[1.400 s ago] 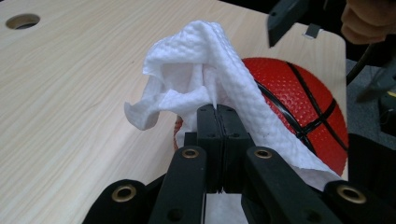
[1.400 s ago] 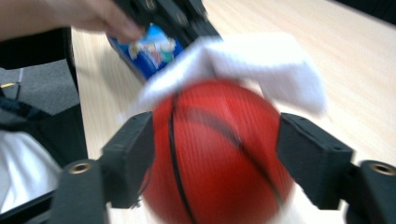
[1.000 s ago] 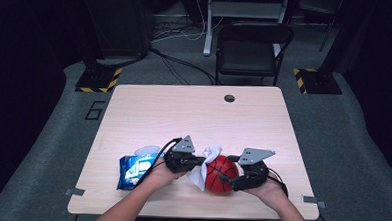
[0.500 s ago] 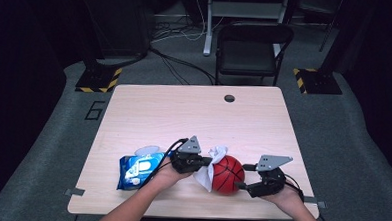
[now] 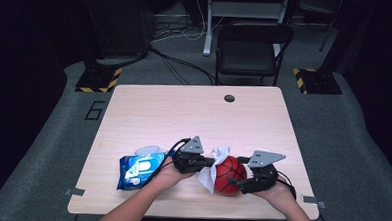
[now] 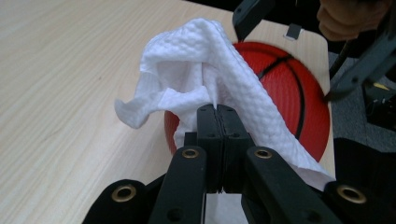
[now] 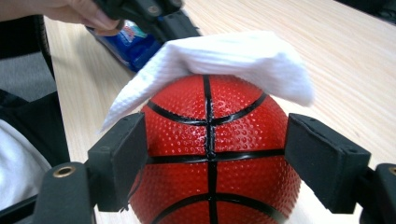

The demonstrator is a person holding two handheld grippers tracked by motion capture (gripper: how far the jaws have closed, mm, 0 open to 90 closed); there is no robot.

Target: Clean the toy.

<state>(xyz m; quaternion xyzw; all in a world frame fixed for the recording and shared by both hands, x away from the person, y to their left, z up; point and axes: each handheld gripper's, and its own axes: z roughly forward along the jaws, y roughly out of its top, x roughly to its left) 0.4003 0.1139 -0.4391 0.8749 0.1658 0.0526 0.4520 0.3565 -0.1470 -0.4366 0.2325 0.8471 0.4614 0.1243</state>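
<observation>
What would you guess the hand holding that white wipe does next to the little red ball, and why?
Probably drag the white wipe across the top of the red ball. The left gripper is shut on the wipe, which already drapes over the ball, while the right gripper has a jaw on either side of the ball, apparently steadying it.

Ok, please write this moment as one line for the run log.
left gripper: shut on white wipe | wipe: draped over red ball | right gripper: jaws astride ball, contact unclear | blue wipes pack: on table
</observation>
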